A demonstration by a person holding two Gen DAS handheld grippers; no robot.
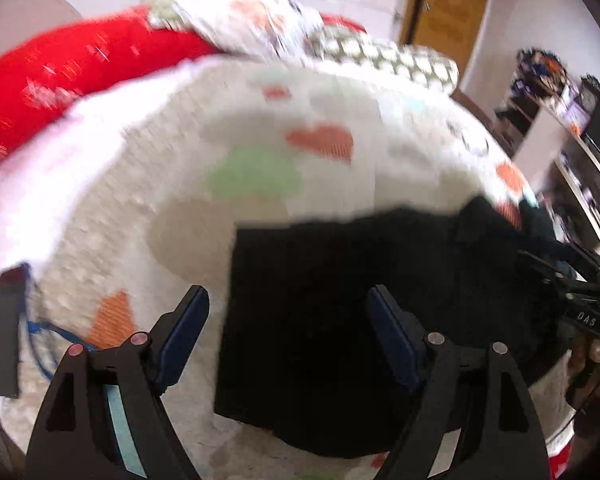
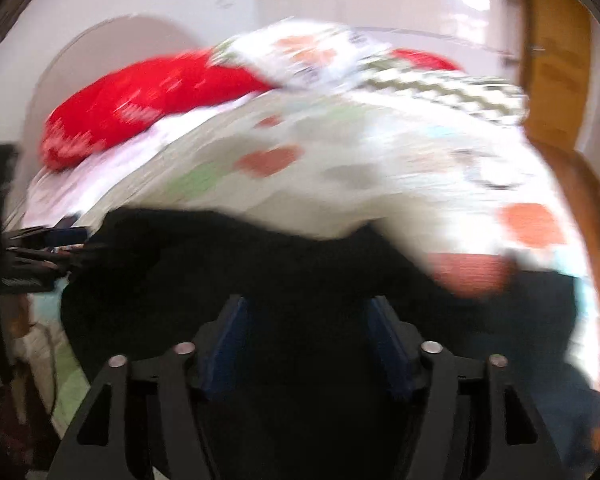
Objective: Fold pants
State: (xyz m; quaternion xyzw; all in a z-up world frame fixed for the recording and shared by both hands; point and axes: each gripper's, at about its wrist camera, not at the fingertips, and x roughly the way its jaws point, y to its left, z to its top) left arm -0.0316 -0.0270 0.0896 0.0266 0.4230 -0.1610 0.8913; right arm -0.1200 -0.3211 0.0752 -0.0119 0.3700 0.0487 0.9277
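The black pants lie folded on a white bedspread with coloured patches. In the left wrist view my left gripper is open above the pants' left edge, holding nothing. The right gripper shows at the right edge of that view, at the pants' right side. In the blurred right wrist view the pants fill the lower half. My right gripper hangs open over them with its fingers apart. The left gripper shows at the far left.
A red pillow and a patterned pillow lie at the bed's head. A black device with a blue cable lies at the left. Shelves and a wooden door stand to the right.
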